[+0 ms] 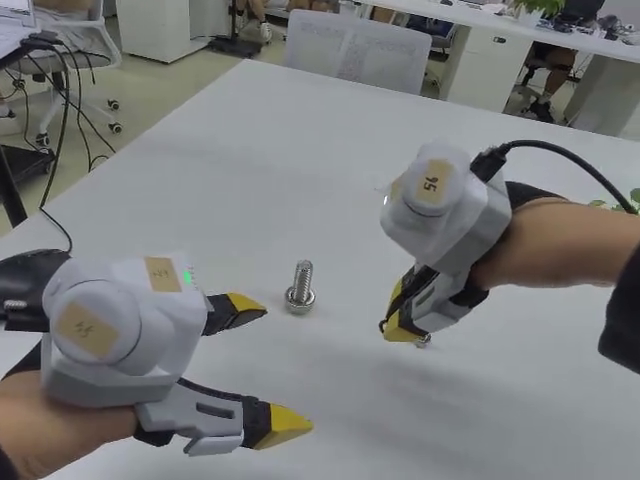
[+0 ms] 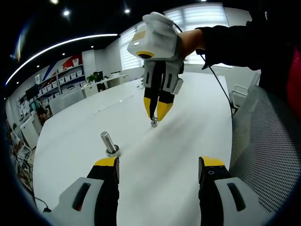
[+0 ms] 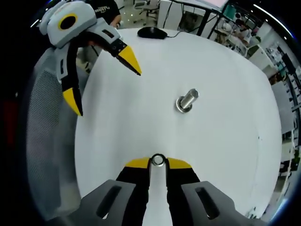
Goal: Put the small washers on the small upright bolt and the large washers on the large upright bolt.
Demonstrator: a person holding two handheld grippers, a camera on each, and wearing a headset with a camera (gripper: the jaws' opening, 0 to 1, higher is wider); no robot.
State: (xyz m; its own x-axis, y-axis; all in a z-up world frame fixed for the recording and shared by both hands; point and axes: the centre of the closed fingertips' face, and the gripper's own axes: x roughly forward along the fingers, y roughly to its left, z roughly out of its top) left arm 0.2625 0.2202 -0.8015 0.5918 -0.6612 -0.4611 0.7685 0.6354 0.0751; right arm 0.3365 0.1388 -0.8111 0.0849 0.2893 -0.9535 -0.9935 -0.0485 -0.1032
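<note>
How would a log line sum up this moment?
left gripper: open | right gripper: shut on metal piece | bolt: upright on table, untouched

One silver bolt [image 1: 301,285] stands upright near the middle of the white tabletop [image 1: 250,180]. Its threaded end points up and a wider round base rests on the surface. To its right, a small silver washer [image 3: 158,160] is pinched between the yellow tips of the right gripper [image 1: 404,332], very low at the tabletop and apart from the bolt.
</note>
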